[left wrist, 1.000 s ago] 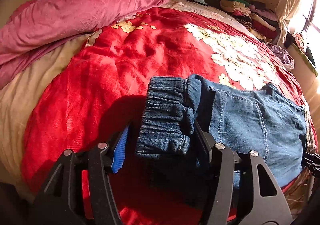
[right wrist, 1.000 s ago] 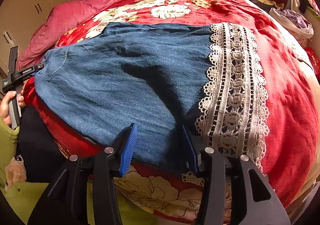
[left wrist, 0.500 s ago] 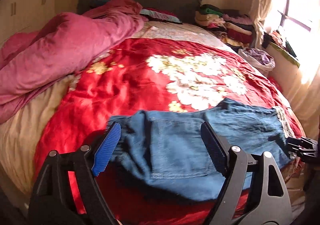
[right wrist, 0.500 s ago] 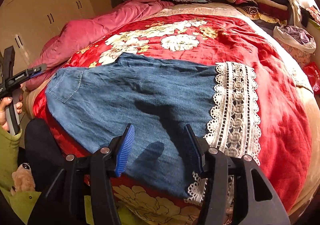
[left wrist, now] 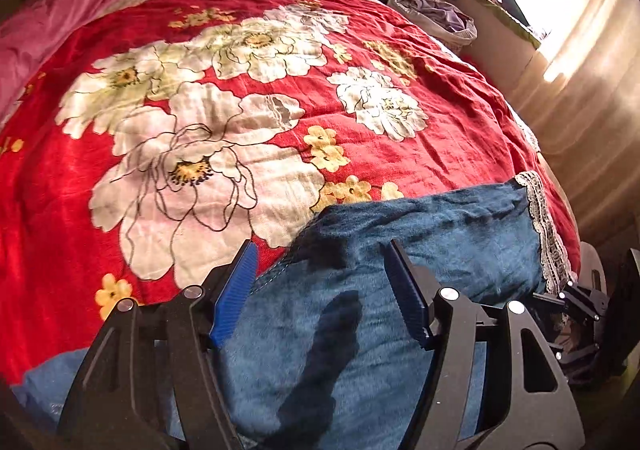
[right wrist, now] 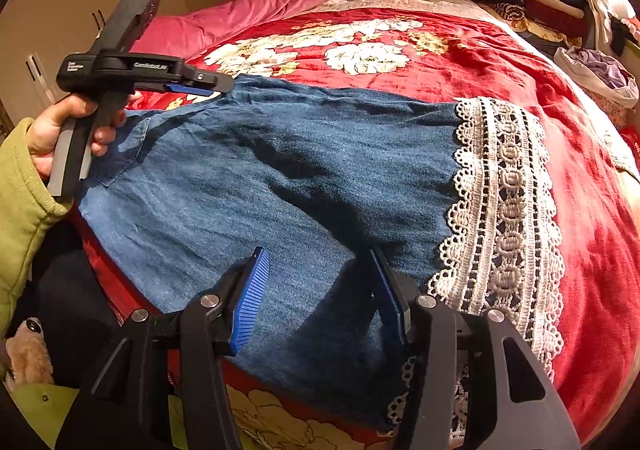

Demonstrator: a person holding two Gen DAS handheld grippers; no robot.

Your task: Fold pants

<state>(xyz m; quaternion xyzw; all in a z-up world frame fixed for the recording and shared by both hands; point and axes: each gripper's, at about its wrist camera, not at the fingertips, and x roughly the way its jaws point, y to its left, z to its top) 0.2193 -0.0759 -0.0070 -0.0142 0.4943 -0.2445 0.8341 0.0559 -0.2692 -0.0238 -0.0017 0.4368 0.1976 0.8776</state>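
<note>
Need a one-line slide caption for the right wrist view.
Open right hand-held gripper over denim pants with lace hem on red floral bedspread.

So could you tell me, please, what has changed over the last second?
The left gripper let go of the gathered waistband it was pinching and swung over the flat denim pants; its fingers, lately narrowing a little, are open and empty. The right gripper stayed open over the leg near the lace hem, and the pants stayed flat on the red bedspread.

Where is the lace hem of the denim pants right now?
In the right wrist view the lace hem lies flat on the red floral bedspread at the right end of the denim pants, just right of the right gripper.
</note>
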